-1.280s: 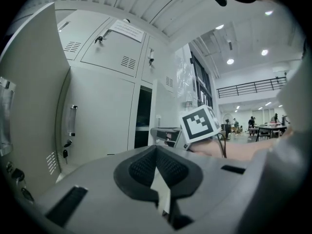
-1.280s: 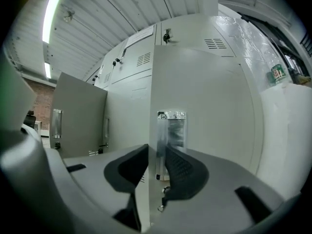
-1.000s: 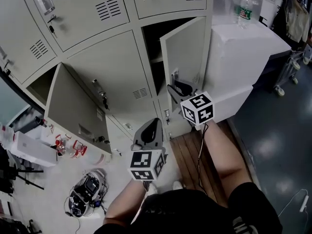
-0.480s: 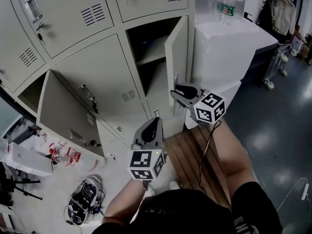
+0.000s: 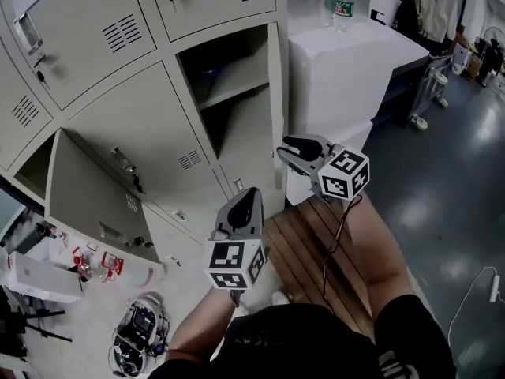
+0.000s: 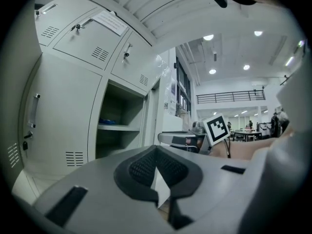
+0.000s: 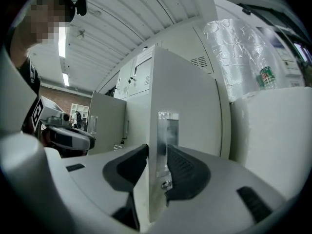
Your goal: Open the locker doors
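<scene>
Two tongs show in my head view: left tongs [image 5: 249, 196] below the lockers, right tongs [image 5: 287, 150] at the edge of the swung-out locker door [image 5: 278, 93]. Left gripper view: I see pads together, nothing between. Right gripper view: jaws have just been opening, door edge standing loose between them.

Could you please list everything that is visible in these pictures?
Beige metal locker bank: one, left and centre.
Open beige locker doors: two; one centre, one lower left.
Large white block: one, right of the lockers.
Clear plastic water bottle: one, green label, on the block.
Brown slatted wooden platform: one, before the lockers.
Black cabled device: one, floor, lower left.
Left gripper: one, grey, fingers together, empty.
Right gripper: one, grey, fingers just been opening, centre door's edge between them.
Forearms: two, behind grippers.
</scene>
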